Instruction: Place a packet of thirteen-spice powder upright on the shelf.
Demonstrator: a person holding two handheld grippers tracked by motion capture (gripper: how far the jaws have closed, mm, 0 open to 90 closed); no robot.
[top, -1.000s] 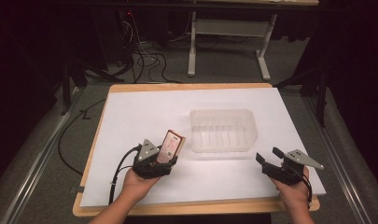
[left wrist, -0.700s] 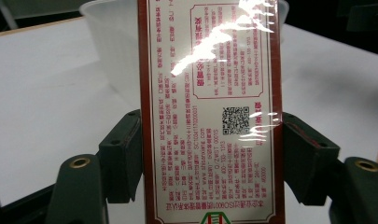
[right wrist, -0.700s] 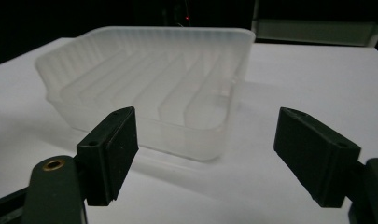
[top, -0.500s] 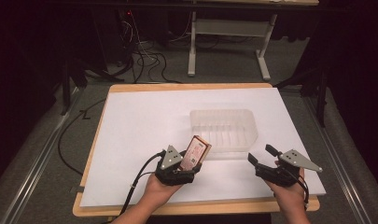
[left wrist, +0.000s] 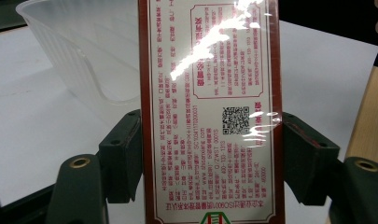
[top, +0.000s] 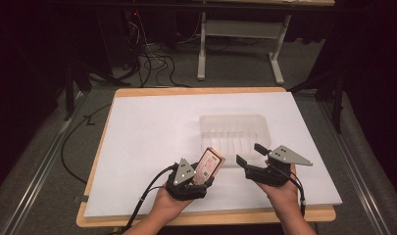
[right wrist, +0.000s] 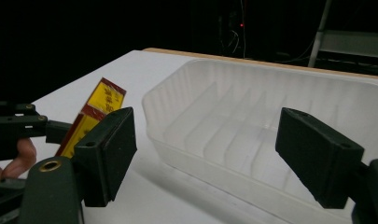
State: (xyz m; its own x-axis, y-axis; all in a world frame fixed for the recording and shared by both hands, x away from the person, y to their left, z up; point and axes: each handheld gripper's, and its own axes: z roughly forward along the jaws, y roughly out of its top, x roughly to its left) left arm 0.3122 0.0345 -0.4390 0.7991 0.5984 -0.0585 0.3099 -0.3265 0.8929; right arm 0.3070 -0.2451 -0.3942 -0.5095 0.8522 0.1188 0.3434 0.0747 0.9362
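A flat packet [top: 208, 165] with a dark red border and a printed label stands tilted in my left gripper [top: 200, 177], which is shut on its two long edges. In the left gripper view the packet [left wrist: 210, 112] stands between the pads [left wrist: 126, 154]. It hovers just in front of the clear ribbed plastic tray [top: 234, 131], which is empty. My right gripper [top: 251, 154] is at the tray's front right corner, open; its jaws have just been opening with nothing between them. In the right gripper view the jaws [right wrist: 210, 149] frame the tray [right wrist: 252, 116], with the packet [right wrist: 100, 109] at the left.
A white sheet [top: 152, 132] covers the wooden table [top: 206, 216]. The left gripper's cable [top: 147, 193] trails off the front edge. Cables [top: 157, 68] and white desk legs [top: 202, 54] are on the floor beyond the far edge.
My left hand has carried the packet rightward to the tray's front edge. My right hand has risen and moved left toward the tray's front right corner.
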